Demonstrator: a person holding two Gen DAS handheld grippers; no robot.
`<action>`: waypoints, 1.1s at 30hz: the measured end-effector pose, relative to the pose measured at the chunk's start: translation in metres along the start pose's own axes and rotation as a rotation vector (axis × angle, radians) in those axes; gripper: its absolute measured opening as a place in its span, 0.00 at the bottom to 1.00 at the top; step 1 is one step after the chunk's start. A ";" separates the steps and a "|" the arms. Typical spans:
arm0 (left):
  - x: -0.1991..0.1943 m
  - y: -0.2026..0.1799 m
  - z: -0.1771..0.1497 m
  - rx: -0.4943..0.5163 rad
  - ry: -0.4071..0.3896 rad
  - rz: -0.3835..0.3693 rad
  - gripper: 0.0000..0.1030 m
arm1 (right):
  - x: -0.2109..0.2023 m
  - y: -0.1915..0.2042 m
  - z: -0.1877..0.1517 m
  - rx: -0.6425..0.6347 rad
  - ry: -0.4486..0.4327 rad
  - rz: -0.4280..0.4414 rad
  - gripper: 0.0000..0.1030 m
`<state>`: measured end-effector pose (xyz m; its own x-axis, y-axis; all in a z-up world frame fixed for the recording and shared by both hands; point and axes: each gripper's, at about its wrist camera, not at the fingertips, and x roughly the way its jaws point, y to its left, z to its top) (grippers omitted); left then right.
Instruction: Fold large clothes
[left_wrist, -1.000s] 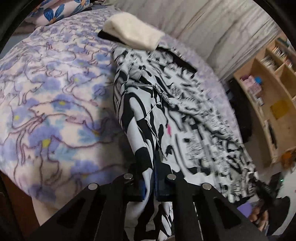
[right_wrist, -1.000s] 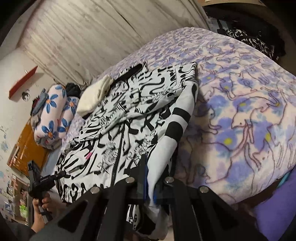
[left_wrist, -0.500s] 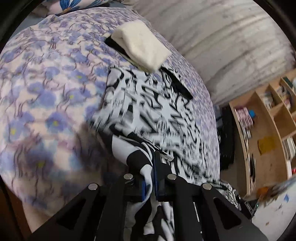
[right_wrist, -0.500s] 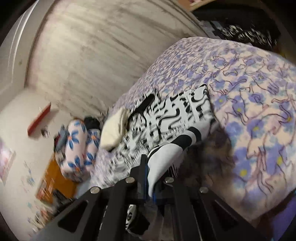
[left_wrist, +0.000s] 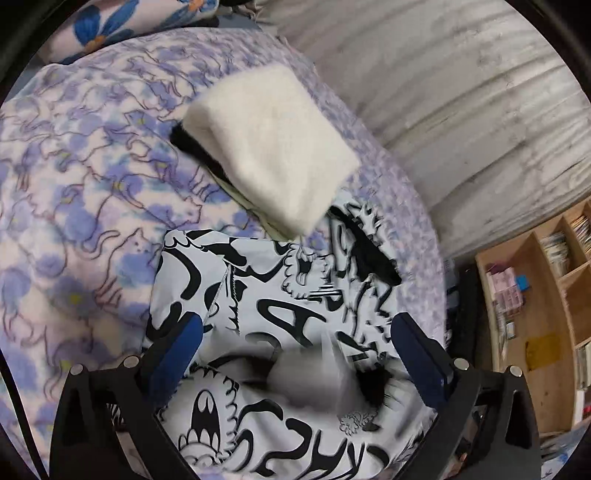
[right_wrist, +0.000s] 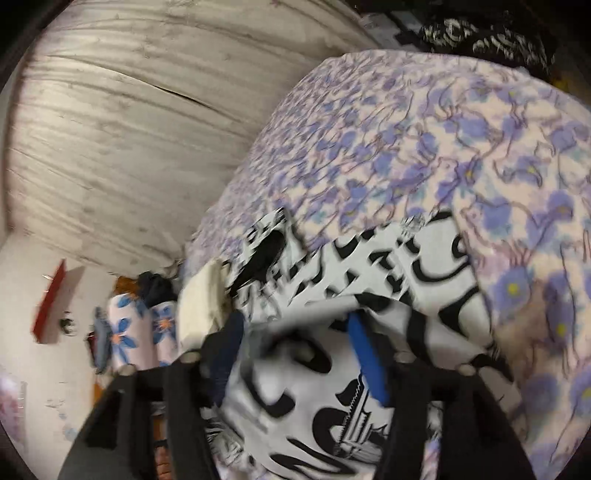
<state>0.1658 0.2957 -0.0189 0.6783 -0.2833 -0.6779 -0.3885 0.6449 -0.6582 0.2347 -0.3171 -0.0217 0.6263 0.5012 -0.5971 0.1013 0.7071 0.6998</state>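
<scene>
The large black-and-white printed garment lies folded over on itself on the bed, below the white stack. My left gripper hovers just over it, jaws opening wide, with a blurred flap of cloth dropping loose between the blue pads. In the right wrist view the same garment fills the near part of the view. My right gripper is opening too. Cloth lies between and under its pads, and they do not pinch it.
A folded white fleece piece on a dark item lies just beyond the garment, also visible. The purple flowered blanket covers the bed. A blue-flower pillow, a grey curtain and wooden shelves surround it.
Both grippers carried the garment's near edge forward over the rest, towards the white stack, then opened. The cloth they held has dropped from the jaws.
</scene>
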 end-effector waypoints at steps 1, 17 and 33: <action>0.012 -0.001 0.001 0.030 0.007 0.049 0.98 | 0.009 -0.002 0.000 -0.020 0.012 -0.020 0.60; 0.132 -0.002 -0.026 0.537 0.190 0.367 0.98 | 0.135 -0.027 0.013 -0.382 0.218 -0.332 0.60; 0.111 -0.045 -0.027 0.621 -0.027 0.374 0.05 | 0.097 -0.018 0.001 -0.488 0.017 -0.322 0.03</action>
<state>0.2421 0.2158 -0.0734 0.5878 0.0473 -0.8076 -0.1772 0.9816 -0.0716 0.2943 -0.2815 -0.0914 0.6102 0.2278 -0.7588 -0.0859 0.9712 0.2224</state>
